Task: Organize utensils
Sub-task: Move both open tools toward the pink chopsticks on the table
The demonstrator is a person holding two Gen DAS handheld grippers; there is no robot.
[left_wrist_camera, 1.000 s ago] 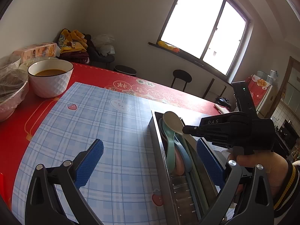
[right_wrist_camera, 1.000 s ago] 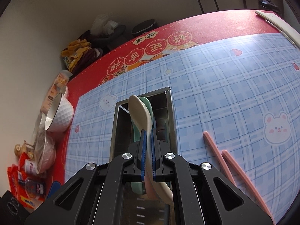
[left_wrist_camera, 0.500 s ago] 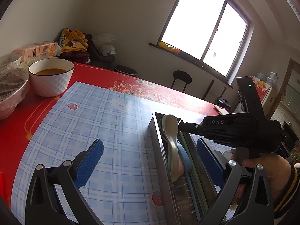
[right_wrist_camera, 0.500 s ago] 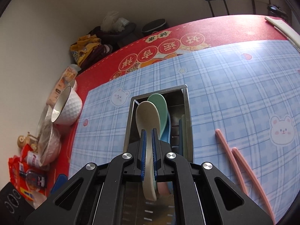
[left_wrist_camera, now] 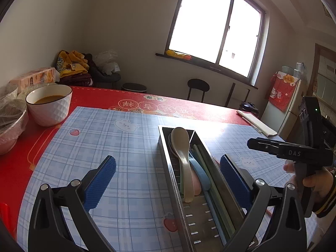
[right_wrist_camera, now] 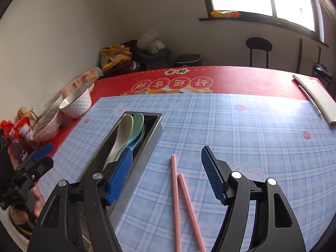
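**Pink Chopsticks Awaited Their Turn**

The right gripper [right_wrist_camera: 167, 172] hung wide open and empty above two slim pink chopsticks [right_wrist_camera: 181, 199] lying on the plaid mat at 6 o'clock. A clean pickup likely meant closing squarely on both sticks together. At 10 o'clock, the steel utensil tray [right_wrist_camera: 156, 135] held glossy cream, green and blue spoons [right_wrist_camera: 129, 134]. The left gripper [left_wrist_camera: 168, 174], also wide and empty, straddled the tray.

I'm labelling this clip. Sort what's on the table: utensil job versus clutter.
Job: metal tray, cream spoon, green spoon, blue spoon, pink chopsticks.

Clutter: white bowl, foil-covered dish, tissue pack, snack packets, white case.
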